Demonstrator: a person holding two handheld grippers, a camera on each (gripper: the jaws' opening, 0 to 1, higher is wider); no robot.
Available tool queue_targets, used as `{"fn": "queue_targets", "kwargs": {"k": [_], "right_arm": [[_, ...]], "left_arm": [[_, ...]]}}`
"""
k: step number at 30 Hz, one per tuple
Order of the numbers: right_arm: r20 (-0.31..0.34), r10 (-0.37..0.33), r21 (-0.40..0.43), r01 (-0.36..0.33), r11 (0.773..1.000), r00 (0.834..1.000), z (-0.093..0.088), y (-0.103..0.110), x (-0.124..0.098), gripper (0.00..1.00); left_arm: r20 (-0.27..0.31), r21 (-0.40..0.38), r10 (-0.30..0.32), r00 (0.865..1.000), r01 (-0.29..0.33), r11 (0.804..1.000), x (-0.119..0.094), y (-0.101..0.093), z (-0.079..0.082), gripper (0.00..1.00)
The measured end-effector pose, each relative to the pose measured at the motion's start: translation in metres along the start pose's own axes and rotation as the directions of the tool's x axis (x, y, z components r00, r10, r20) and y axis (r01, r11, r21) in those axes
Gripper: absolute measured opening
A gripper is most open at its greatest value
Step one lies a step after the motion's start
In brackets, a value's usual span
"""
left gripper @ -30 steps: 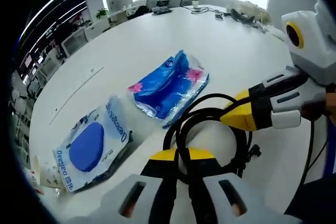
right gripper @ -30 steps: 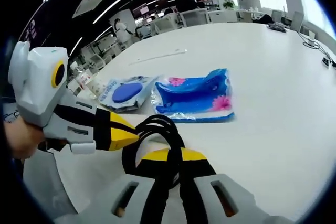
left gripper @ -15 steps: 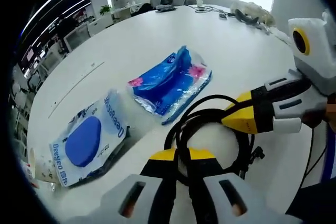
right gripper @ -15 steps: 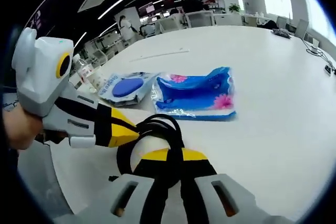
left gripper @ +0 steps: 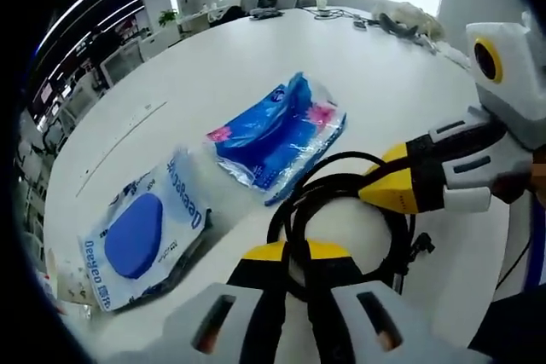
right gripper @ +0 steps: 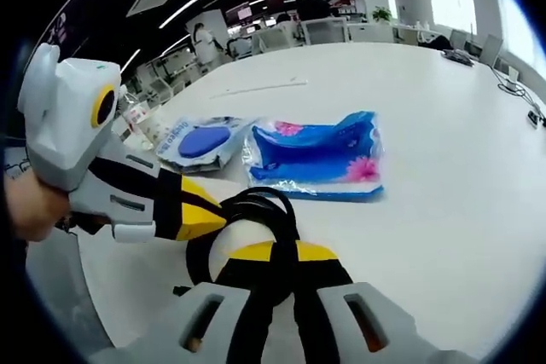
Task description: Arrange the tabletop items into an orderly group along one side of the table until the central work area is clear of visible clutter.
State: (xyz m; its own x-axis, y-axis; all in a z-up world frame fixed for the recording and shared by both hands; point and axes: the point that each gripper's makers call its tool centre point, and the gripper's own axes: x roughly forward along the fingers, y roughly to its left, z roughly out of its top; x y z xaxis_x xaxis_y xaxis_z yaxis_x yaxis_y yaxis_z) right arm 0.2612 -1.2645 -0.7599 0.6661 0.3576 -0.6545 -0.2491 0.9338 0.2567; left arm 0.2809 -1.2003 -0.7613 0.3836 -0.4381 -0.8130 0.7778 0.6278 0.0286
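On the white table (left gripper: 358, 66), the wipes pack with the blue lid (left gripper: 141, 232) lies at 9 o'clock in the left gripper view, beside the blue tissue pack (left gripper: 277, 134) at 12. Both grippers clamp the coiled black cable (left gripper: 341, 210): the left gripper (left gripper: 299, 253) at 6 and the right gripper (right gripper: 294, 253) opposite, probably so the loops stay gathered.

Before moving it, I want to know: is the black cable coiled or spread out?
Coiled. The black cable forms stacked loops on the white table, with both hand-held grippers shut on it beside the blue packets.
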Motion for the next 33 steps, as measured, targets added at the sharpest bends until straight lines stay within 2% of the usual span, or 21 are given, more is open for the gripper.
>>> {"fn": "queue_targets", "kwargs": {"k": [12, 33], "right_arm": [[0.004, 0.006, -0.005, -0.006, 1.000, 1.000, 0.010, -0.002, 0.010, 0.03], [0.007, 0.004, -0.032, -0.004, 0.999, 1.000, 0.008, 0.000, 0.008, 0.04]], "left_arm": [[0.000, -0.019, 0.012, 1.000, -0.012, 1.000, 0.003, 0.011, 0.005, 0.06], [0.000, -0.024, 0.016, 1.000, -0.016, 1.000, 0.000, 0.009, 0.001, 0.07]]}}
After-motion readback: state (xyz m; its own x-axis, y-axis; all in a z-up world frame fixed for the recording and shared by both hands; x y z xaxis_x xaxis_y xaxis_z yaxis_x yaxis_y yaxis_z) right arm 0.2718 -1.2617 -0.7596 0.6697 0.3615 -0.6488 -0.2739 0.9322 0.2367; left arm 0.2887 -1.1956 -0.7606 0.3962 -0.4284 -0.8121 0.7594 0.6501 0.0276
